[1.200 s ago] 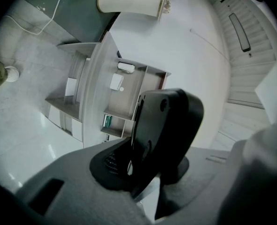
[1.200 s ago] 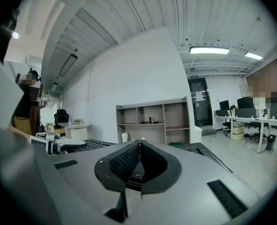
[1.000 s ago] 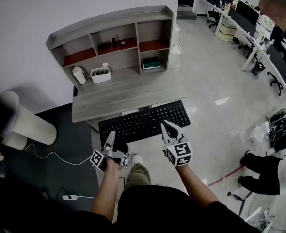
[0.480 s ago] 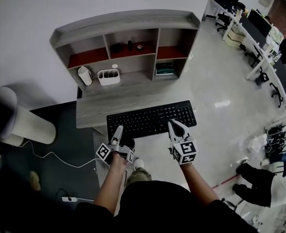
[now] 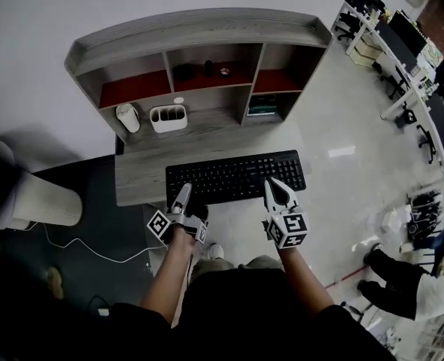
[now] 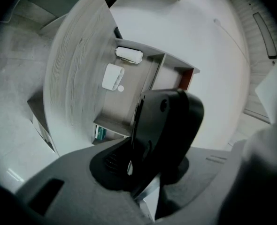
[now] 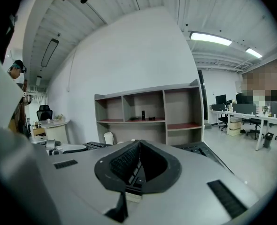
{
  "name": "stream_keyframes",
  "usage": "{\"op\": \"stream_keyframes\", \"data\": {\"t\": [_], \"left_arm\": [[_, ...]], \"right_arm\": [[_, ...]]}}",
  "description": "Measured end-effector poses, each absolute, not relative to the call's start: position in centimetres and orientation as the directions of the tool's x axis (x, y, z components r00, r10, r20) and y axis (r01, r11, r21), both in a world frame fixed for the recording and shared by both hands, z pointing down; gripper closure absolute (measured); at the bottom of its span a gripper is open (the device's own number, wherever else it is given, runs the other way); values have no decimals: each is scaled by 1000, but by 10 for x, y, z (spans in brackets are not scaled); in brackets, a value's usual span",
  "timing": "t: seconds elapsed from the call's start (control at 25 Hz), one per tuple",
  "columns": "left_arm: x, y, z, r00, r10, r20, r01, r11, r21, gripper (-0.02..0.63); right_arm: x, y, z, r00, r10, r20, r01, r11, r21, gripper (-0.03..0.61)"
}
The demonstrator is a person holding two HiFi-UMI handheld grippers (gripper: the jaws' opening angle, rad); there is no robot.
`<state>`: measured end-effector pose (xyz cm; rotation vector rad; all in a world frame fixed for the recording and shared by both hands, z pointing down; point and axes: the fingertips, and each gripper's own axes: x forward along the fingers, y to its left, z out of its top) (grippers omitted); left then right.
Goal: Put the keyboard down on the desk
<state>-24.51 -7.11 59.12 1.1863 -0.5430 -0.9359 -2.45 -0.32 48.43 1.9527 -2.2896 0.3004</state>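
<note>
1. Head view: the keyboard (image 5: 235, 177) has its long axis running left to right, keys up, with the right end tipped a touch away from the person. It sits over the front edge of the desk (image 5: 207, 143). I can't tell if it's actually touching the wood.
   - The left gripper (image 5: 183, 194) has the near edge by the left end, and the right gripper (image 5: 276, 188) has it by the right end.
   - At the back of the desk there's a white holder (image 5: 168, 123) with dividers, but I can't tell what's in it. A white bottle (image 5: 126, 116) is just left of it.
   - The hutch (image 5: 199, 28) has a few small dark bits (image 5: 207, 69) in the middle cubby and books (image 5: 263, 107) in the lower right one.
2. Left gripper view: the jaws are nearly together, pinching the keyboard (image 6: 164, 125), which shows edge-on as a black slab. Holder (image 6: 112, 76) and bottle (image 6: 129, 55) are beyond it.
3. Right gripper view: the jaws are clamped down on the keyboard's edge, with keys showing between the pads. The keyboard (image 7: 202, 149) spreads out to both sides, level, with the hutch (image 7: 148, 90) straight ahead.
</note>
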Motion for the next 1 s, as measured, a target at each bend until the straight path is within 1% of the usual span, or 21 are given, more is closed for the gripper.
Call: {"op": "stream_keyframes", "data": {"t": [0.28, 0.52, 0.68, 0.84, 1.0], "left_arm": [[-233, -100, 599, 534, -838, -108, 310, 75, 948, 515], [-213, -122, 596, 531, -834, -147, 324, 41, 945, 515], [-197, -141, 599, 511, -851, -119, 297, 44, 954, 515], [-180, -161, 607, 496, -864, -88, 269, 56, 961, 515], [-164, -181, 624, 487, -872, -39, 237, 90, 967, 515]], "right_arm": [[-12, -25, 497, -152, -958, 244, -987, 136, -82, 565], [9, -54, 505, -176, -957, 230, -982, 156, -102, 565], [35, -82, 512, -206, -950, 236, -978, 191, -86, 565], [69, -107, 515, -184, -956, 229, -980, 161, -115, 565], [91, -128, 535, -193, -946, 262, -974, 152, -167, 565]]}}
